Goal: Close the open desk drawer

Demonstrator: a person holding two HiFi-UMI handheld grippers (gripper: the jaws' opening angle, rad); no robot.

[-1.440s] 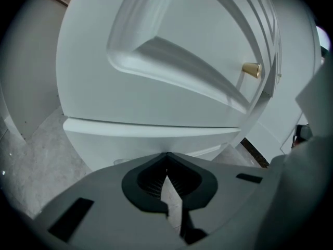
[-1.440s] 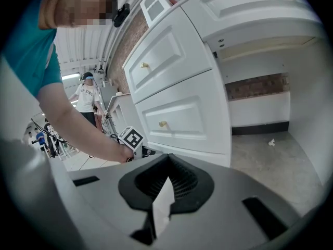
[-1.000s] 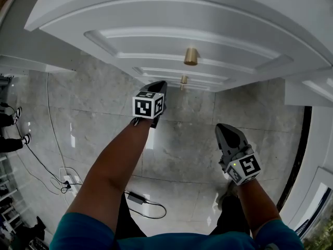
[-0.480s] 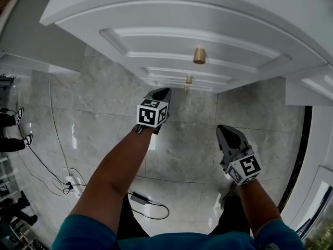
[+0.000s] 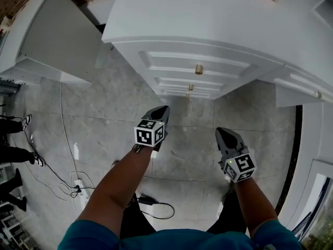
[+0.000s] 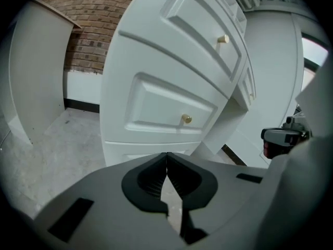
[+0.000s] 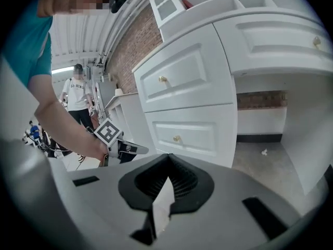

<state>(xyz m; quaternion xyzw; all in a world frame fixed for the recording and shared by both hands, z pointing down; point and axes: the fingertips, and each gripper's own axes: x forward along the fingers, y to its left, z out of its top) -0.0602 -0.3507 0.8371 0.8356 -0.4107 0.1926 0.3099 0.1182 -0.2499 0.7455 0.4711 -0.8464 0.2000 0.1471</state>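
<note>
A white desk pedestal carries stacked drawers with brass knobs. In the left gripper view the drawer fronts sit flush with one another, and the same drawers look flush in the right gripper view. My left gripper hangs over the marble floor, short of the lowest drawer, shut with nothing in it. The tips of the left gripper meet. My right gripper is lower and to the right, shut and empty, its tips touching. The left gripper also shows in the right gripper view.
Cables and a power strip lie on the floor at the left, with a black adapter near my legs. Bystanders' feet show at the left edge. A white side panel stands left; a cabinet stands right.
The view has drawn back from the desk, which now looks smaller and farther. Both grippers have come away from the drawer fronts; the left one has dropped well below the knobs.
</note>
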